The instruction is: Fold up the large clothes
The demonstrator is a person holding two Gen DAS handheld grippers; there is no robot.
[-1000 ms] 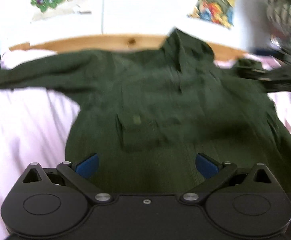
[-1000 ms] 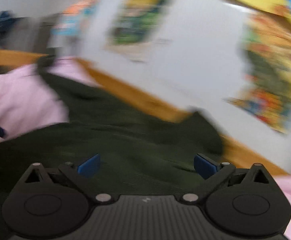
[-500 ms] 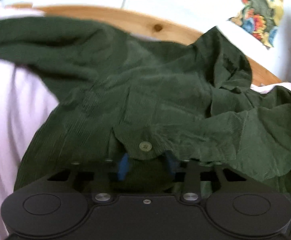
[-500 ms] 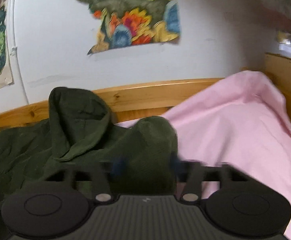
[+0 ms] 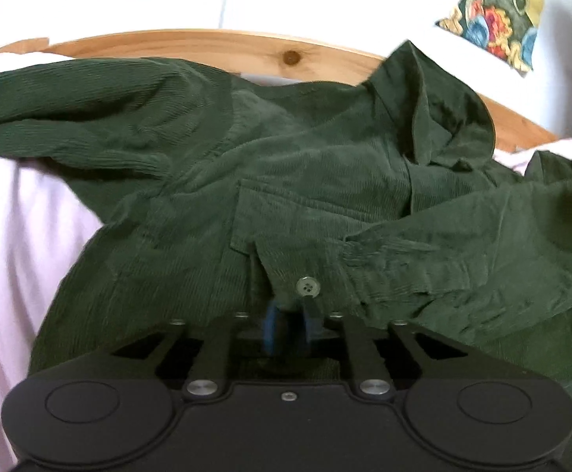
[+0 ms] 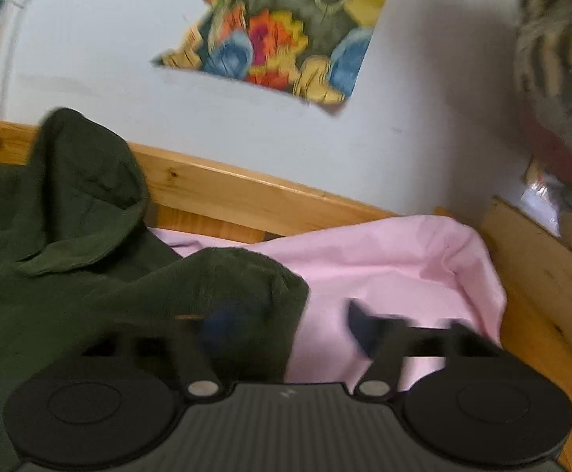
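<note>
Dark green corduroy shirt (image 5: 293, 165) lies spread on the pink bed sheet (image 5: 18, 236), ahead of both claws. Left claw (image 5: 289, 314) is pinched narrow on the cuff just under its button (image 5: 306, 286). Right claw (image 6: 286, 326) stands wide, blurred, its left finger against the shirt's rounded fold (image 6: 238, 275), its right over pink sheet.

Soft daylight, fisheye-bent edges (right view motion-blurred).

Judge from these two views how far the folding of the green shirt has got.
Done: the green shirt lies spread on the pink sheet. In hand: the left tool is shut on the buttoned cuff, that sleeve lying across the chest; the right tool stands open. Left: the other sleeve and body folds.
</note>
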